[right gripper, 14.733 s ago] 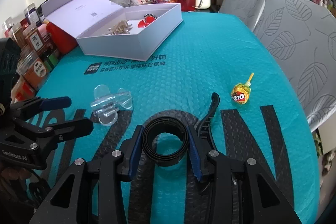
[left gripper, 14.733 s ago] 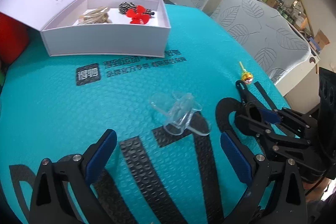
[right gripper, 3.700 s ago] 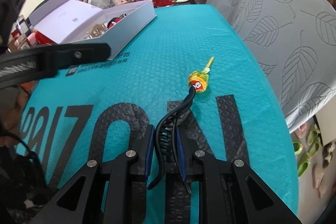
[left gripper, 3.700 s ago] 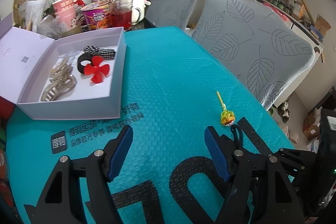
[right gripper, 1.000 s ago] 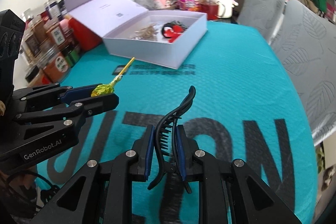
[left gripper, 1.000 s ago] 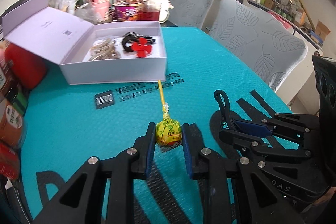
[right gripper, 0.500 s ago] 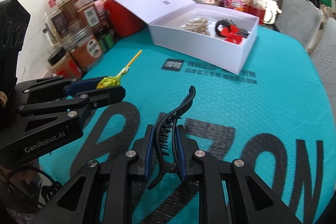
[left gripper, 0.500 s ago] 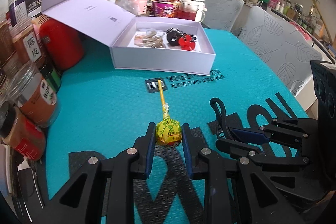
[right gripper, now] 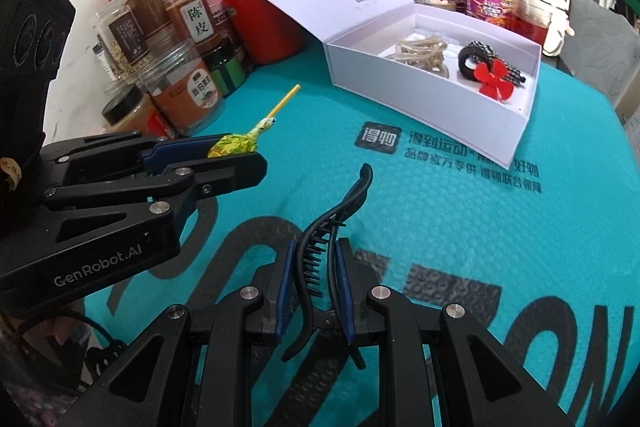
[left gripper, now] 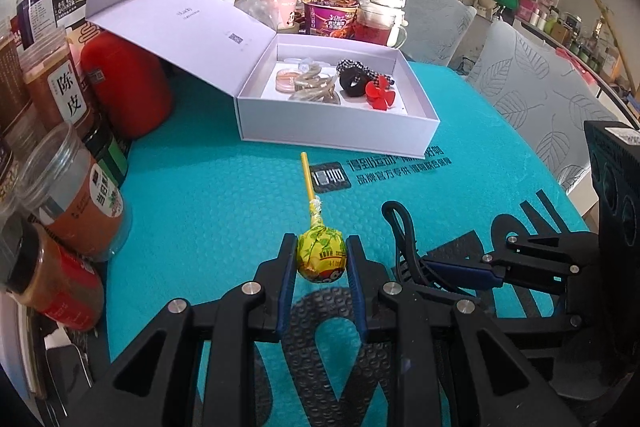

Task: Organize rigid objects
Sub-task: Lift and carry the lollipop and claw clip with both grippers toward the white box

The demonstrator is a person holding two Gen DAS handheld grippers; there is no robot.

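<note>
My left gripper is shut on a yellow-green wrapped lollipop, whose yellow stick points toward the box; the lollipop also shows in the right wrist view, held above the teal mat. My right gripper is shut on a black hair claw clip, its curved tip sticking up ahead of the fingers; the clip appears at the right in the left wrist view. The open white box ahead holds hair clips, a black scrunchie and a red flower clip.
Several spice jars and a red canister line the mat's left edge. Cups, a noodle bowl and a glass teapot stand behind the box. Grey leaf-pattern chairs are on the right. The box lid leans open leftward.
Both grippers have swung left across the mat with their objects still held. The box now sits more centred and nearer, and the jars have come into view on the left.
</note>
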